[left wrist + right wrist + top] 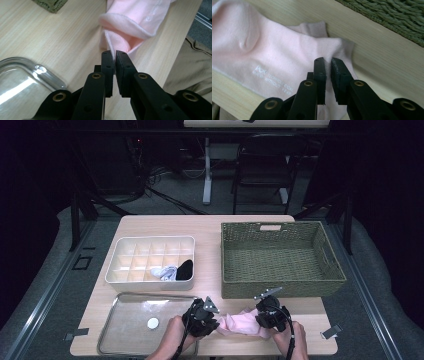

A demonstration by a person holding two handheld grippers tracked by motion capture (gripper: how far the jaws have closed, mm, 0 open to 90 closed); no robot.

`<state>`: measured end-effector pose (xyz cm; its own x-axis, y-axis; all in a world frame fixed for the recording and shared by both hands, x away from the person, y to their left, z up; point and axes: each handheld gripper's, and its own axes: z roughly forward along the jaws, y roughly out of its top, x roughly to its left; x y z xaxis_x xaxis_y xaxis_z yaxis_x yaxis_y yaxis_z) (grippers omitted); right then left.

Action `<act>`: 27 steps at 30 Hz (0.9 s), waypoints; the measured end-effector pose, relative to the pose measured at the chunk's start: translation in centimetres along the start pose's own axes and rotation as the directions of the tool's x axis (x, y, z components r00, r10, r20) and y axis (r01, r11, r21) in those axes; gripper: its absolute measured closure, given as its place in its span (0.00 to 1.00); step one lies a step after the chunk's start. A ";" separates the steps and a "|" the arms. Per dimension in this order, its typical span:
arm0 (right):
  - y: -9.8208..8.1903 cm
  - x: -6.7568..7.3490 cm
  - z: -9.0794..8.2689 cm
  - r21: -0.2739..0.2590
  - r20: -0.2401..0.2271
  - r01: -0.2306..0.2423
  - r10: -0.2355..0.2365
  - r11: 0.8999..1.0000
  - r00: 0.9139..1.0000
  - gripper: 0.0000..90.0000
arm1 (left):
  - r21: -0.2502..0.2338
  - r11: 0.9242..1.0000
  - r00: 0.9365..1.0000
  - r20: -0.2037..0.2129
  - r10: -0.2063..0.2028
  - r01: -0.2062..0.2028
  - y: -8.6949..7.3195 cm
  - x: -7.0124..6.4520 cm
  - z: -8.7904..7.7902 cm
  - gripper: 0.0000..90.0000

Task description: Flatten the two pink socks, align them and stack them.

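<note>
Black jaws of the left gripper (115,55): closed on a thin edge of the pink sock (130,22). Right gripper (327,62): jaws likewise pinched on a fold at the sock's opposite end. Sock: lies flat on the wooden table (210,227) at its near edge, between both grippers, just in front of the woven green basket (280,285). Glass tray (120,340) near left; white divided organizer (120,275) behind it, holding rolled socks. Risk, as judged: both holds take little cloth; a lift or stretch could pull an edge free.
</note>
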<state>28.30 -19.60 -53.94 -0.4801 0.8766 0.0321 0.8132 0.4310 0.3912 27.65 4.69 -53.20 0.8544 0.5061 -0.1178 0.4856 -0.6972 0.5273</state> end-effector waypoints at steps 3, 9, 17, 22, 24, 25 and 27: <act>0.0 -0.2 -0.1 0.004 0.003 -0.003 0.003 1.000 1.000 0.92 | 0.007 1.000 1.000 -0.005 -0.004 0.004 -0.1 0.4 -0.1 0.95; -0.1 -0.7 -0.4 0.016 0.023 -0.001 0.000 1.000 1.000 0.93 | 0.022 1.000 1.000 -0.007 -0.011 0.012 -0.3 0.9 -0.1 0.96; -0.1 -0.7 -0.5 0.023 0.020 0.008 -0.009 1.000 1.000 0.92 | 0.029 0.999 1.000 -0.012 -0.020 0.021 -0.7 1.2 -0.2 0.97; -0.1 -0.4 -0.4 0.006 0.014 0.006 -0.006 1.000 1.000 0.91 | 0.031 0.999 0.999 0.006 -0.032 0.032 -0.5 1.5 0.0 0.77; -0.1 -0.3 -0.3 0.006 -0.006 0.007 -0.007 1.000 1.000 0.88 | 0.023 0.999 1.000 0.009 -0.024 0.024 -0.5 1.5 0.3 0.81; 0.0 -0.3 -0.2 0.005 -0.007 0.011 -0.011 1.000 1.000 0.87 | 0.020 1.000 1.000 0.003 -0.018 0.018 -0.5 1.4 0.6 0.85; 0.0 -0.4 -0.3 0.020 -0.003 0.026 -0.026 0.999 1.000 0.85 | 0.036 0.999 1.000 0.001 0.007 -0.007 -0.4 1.3 1.0 0.95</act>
<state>28.40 -19.96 -53.65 -0.5017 0.8647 0.0248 0.8071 0.4575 0.3733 28.73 5.11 -54.46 0.8580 0.5006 -0.1152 0.4861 -0.7187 0.4972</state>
